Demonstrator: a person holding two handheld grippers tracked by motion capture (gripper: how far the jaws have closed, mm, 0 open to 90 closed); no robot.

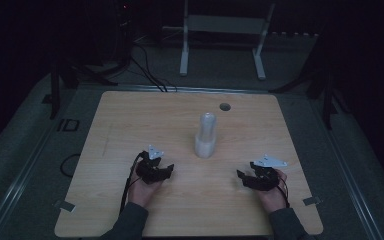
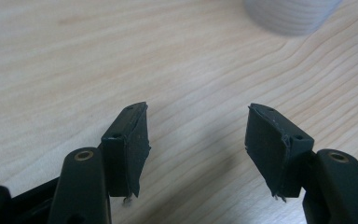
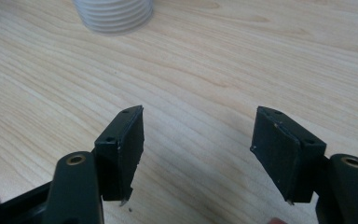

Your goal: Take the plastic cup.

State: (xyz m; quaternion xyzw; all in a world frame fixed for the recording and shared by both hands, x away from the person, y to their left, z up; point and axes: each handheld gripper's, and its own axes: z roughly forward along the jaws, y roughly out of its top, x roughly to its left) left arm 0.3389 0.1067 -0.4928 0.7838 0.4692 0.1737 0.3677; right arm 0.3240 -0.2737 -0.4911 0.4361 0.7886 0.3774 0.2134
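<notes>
Work looks unstarted, as a judgement: the white ribbed stack of cups (image 1: pixel 206 136) stands untouched at mid-frame on the bench (image 1: pixel 130 125), while the left gripper (image 1: pixel 154 171) and right gripper (image 1: pixel 256 179) rest lower down, well apart from it, jaws spread and empty.

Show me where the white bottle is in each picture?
High view: the bottle stands upright near the table's middle, ahead of both grippers.
Left gripper view: its ribbed base is at the top right edge, cut off.
Right gripper view: its base is at the top left, cut off.
Shared landmark: the wooden table, whose grain runs under the bottle in all three.
</notes>
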